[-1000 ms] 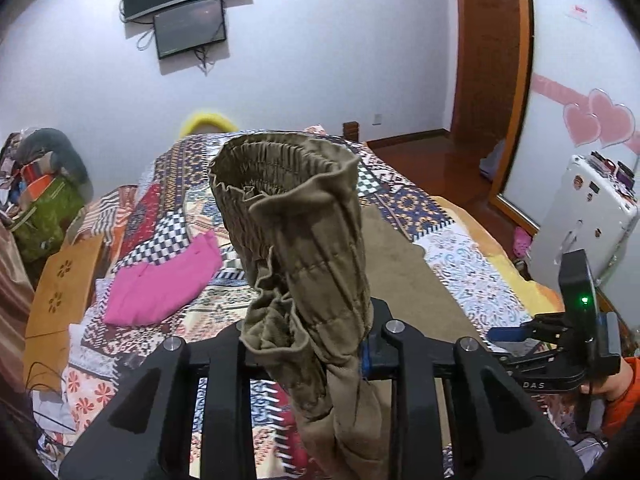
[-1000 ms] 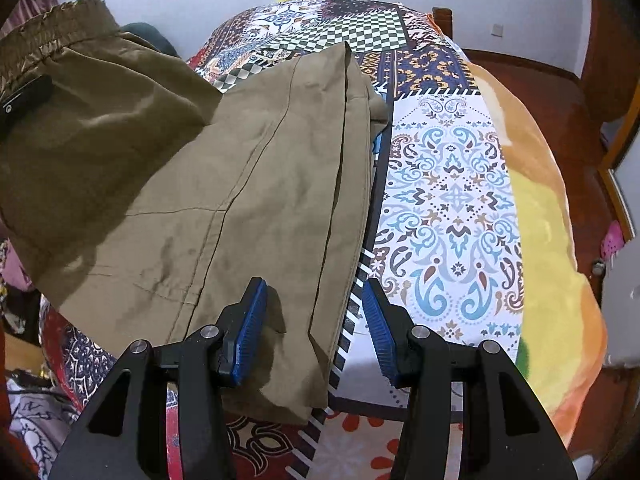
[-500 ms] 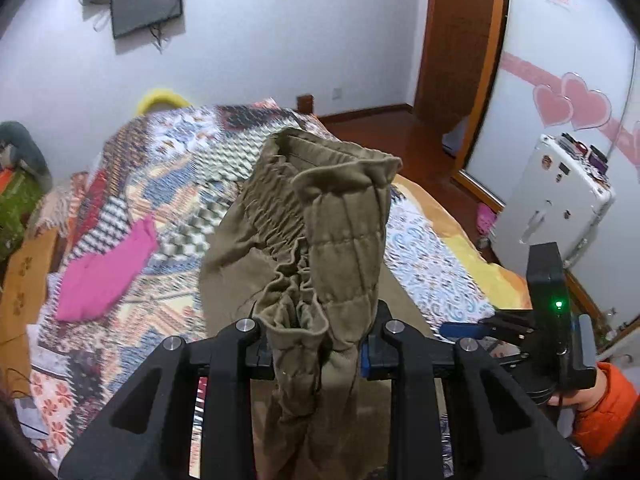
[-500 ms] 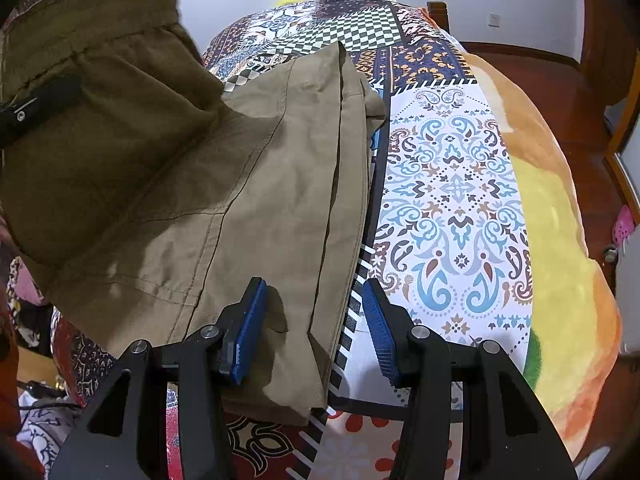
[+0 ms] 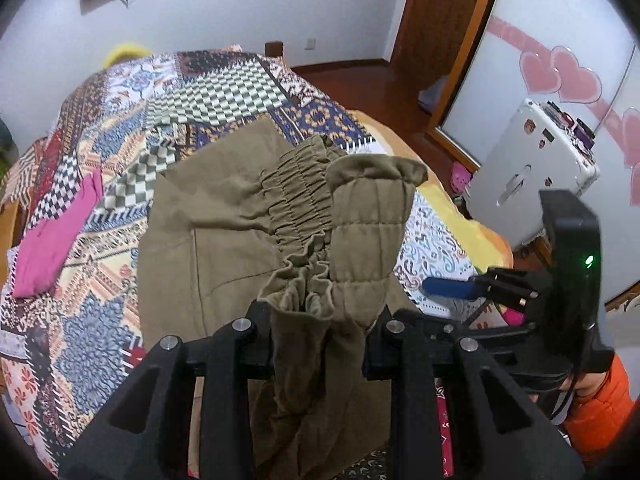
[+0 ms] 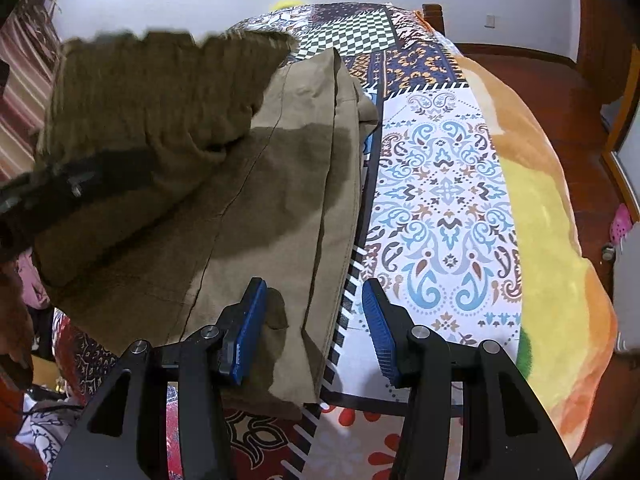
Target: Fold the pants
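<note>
Bed (image 5: 208,96) with a patchwork cover
Olive pants (image 6: 256,216) lie spread along the patterned quilt, one end lifted off it; a pink garment (image 5: 56,236) lies flat on the quilt, apart from them, by the bed's edge

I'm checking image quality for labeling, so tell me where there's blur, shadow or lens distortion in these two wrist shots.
Right wrist view: the lifted waistband is motion-blurred and throws a dark shadow on the pants lying flat. Left wrist view: sharp, but the fisheye bends the door frame, and the corners go black.
</note>
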The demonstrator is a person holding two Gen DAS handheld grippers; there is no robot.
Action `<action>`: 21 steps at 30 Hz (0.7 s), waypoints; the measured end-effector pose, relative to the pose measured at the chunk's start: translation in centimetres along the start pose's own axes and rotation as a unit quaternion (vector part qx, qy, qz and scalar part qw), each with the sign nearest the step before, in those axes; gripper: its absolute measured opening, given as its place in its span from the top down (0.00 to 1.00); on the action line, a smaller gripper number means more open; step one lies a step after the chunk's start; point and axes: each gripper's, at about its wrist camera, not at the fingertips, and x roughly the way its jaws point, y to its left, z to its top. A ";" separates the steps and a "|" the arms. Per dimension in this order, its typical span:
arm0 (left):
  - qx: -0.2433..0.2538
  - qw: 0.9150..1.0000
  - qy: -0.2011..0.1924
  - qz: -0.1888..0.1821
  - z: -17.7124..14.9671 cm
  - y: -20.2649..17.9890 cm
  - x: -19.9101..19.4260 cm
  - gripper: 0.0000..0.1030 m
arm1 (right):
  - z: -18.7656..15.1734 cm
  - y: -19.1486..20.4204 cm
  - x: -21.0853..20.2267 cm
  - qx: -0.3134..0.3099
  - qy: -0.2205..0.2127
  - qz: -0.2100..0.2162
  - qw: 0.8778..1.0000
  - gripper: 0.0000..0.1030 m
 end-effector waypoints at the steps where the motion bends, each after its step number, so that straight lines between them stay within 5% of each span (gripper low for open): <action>1: -0.002 1.000 0.007 -0.002 -0.1 -0.1 0.3 0.67 | 0.0 -0.1 -0.1 0.001 -0.002 -0.001 1.000 0.56; 13: -0.001 0.999 0.031 -0.025 -0.9 -1.2 1.0 0.44 | 0.5 -1.9 -2.0 0.021 -0.024 -0.019 0.999 0.56; 21: -0.001 0.999 0.024 -0.042 -0.8 -1.6 -0.5 0.42 | 1.2 -2.6 -3.5 0.026 -0.046 -0.037 0.998 0.56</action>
